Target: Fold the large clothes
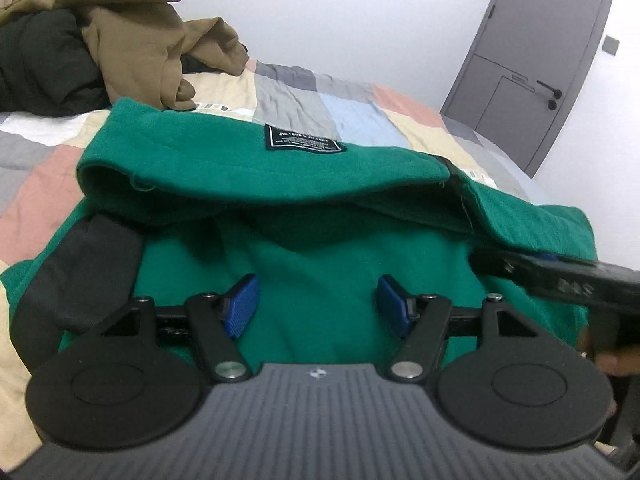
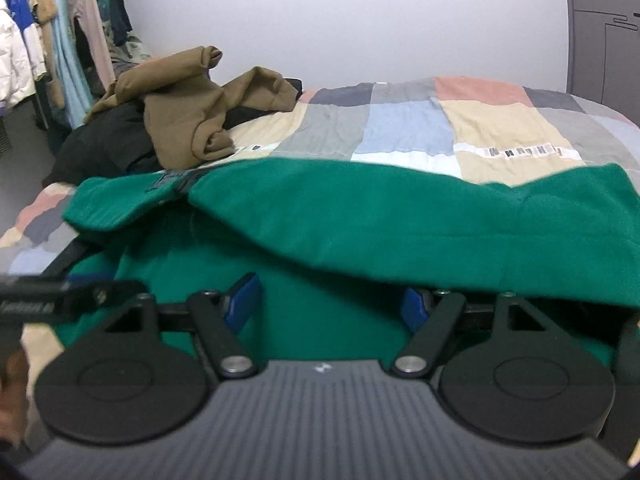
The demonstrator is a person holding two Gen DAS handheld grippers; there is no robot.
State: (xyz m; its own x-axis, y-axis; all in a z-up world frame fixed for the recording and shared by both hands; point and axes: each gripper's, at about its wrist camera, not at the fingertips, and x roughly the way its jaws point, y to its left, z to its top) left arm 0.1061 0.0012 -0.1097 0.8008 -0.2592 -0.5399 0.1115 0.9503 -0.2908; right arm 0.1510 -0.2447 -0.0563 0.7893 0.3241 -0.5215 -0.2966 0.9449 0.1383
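Observation:
A green fleece garment (image 1: 304, 184) lies on the patchwork bed, its far part doubled back toward me; a black label (image 1: 303, 140) sits on the fold, and a black strip (image 1: 72, 280) runs along its left side. It also fills the right wrist view (image 2: 400, 216). My left gripper (image 1: 318, 306) is open just over the green fabric, holding nothing. My right gripper (image 2: 332, 304) is open over the same fabric, with the folded edge hanging over its right finger. The right gripper enters the left wrist view at the right edge (image 1: 560, 276); the left gripper shows in the right wrist view (image 2: 60, 292).
A heap of brown (image 1: 152, 40) and black (image 1: 44, 68) clothes lies at the bed's far left, also in the right wrist view (image 2: 188, 116). The patchwork bedspread (image 2: 440, 120) stretches beyond. A grey door (image 1: 536, 60) stands at the right. Hanging clothes (image 2: 48, 40) line the left wall.

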